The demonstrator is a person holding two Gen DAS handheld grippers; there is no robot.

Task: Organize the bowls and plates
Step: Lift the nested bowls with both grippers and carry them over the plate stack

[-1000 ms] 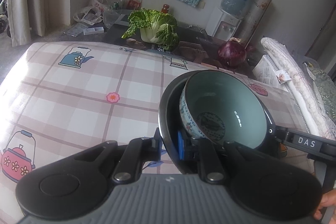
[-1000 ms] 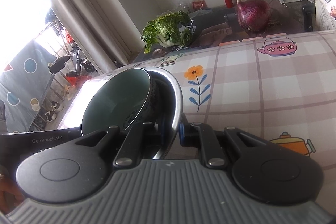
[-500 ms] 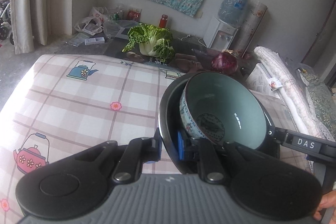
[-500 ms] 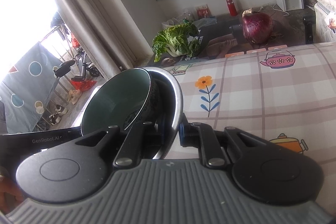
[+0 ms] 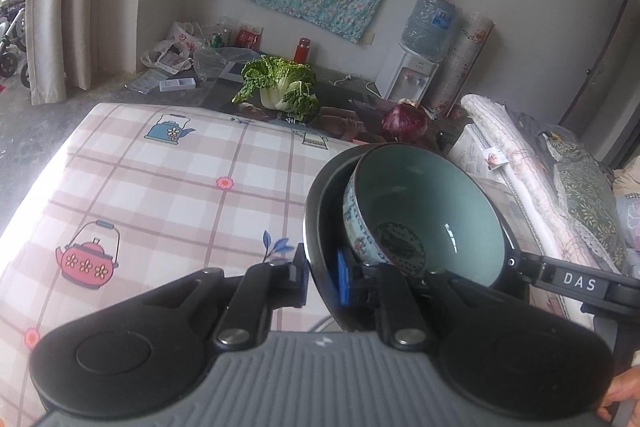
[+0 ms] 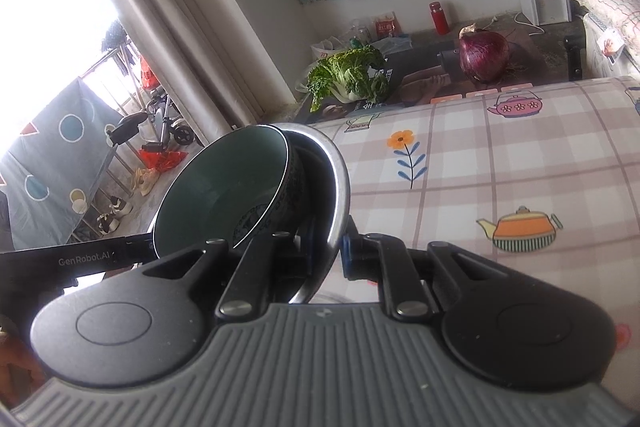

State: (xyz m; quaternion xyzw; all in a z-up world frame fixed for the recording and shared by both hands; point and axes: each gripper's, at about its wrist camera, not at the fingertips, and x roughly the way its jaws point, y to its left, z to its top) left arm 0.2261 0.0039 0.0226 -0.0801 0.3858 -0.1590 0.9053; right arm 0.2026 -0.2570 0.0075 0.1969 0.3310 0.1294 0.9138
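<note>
Lifted higher off the checked tablecloth [image 5: 168,187] than a second ago. Both-handed carry step: left gripper [image 5: 322,273] and right gripper [image 6: 335,251] pinching opposite rims of the metal basin [image 6: 340,183]; ceramic bowl [image 5: 428,211] nested inside, tilted. Next: level travel, gentle set-down.

I see a glossy glazed ceramic bowl [image 5: 432,211] nested in a polished metal bowl [image 6: 340,183] whose inside looks dark. My grippers have matt black plastic arms and ribbed grey bodies. The checked tablecloth [image 5: 160,187] looks smooth, faintly sheened.
</note>
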